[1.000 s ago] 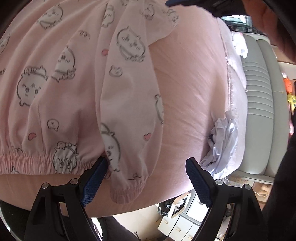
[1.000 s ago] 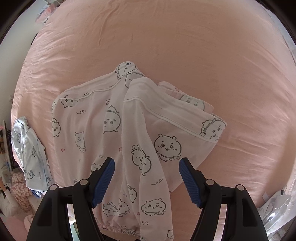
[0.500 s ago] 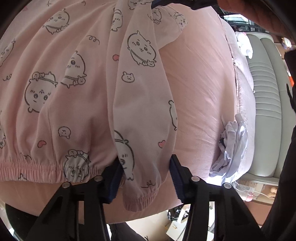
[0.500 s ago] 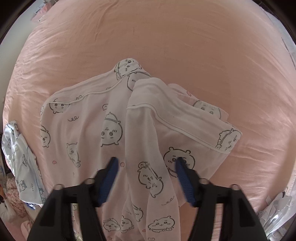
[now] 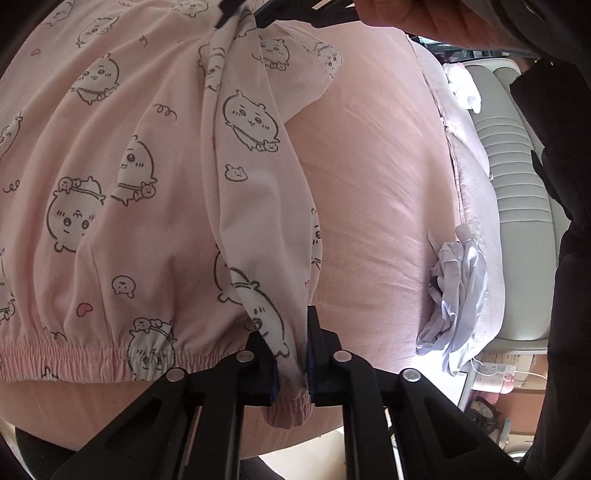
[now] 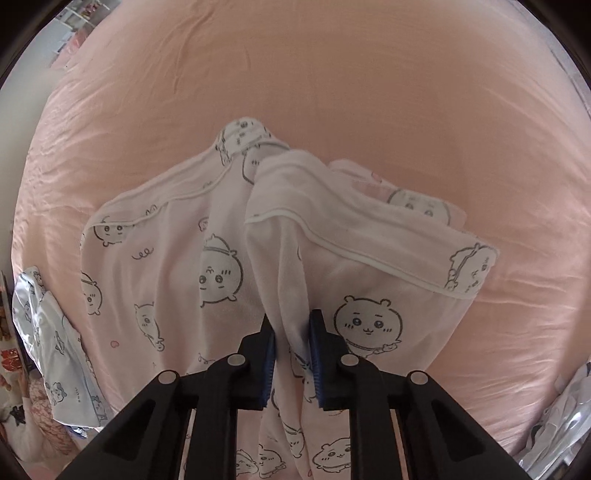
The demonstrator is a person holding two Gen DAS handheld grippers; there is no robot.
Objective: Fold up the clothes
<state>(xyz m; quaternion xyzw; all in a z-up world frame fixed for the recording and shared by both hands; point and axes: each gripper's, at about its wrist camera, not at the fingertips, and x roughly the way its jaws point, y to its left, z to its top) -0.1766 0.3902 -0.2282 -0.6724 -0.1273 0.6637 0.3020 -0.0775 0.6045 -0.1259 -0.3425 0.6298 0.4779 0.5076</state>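
A pink pyjama top (image 5: pixel 110 184) printed with cartoon animals lies spread on the pink bed sheet (image 5: pixel 369 166). One sleeve (image 5: pixel 255 184) is folded over its body. My left gripper (image 5: pixel 291 354) is closing, and its pads press on this sleeve just above the elastic cuff (image 5: pixel 291 410). In the right wrist view my right gripper (image 6: pixel 291 350) is closing too, its blue pads pinching a raised fold of the sleeve (image 6: pixel 284 258) near the shoulder of the top (image 6: pixel 155 277). The right gripper (image 5: pixel 240 16) also shows at the top of the left wrist view, under a hand (image 5: pixel 424 22).
A crumpled pale lilac garment (image 5: pixel 454 288) lies by the bed's right edge, next to a white padded panel (image 5: pixel 517 221). A light blue printed garment (image 6: pixel 48 350) lies at the bed's left edge. Bare sheet (image 6: pixel 332 92) stretches beyond the collar. Silvery plastic (image 6: pixel 561 424) lies low on the right.
Both grippers went from wide open to pinched on the sleeve. The sleeve fabric has bunched into a ridge between the two grips. Neither hand has shifted much.
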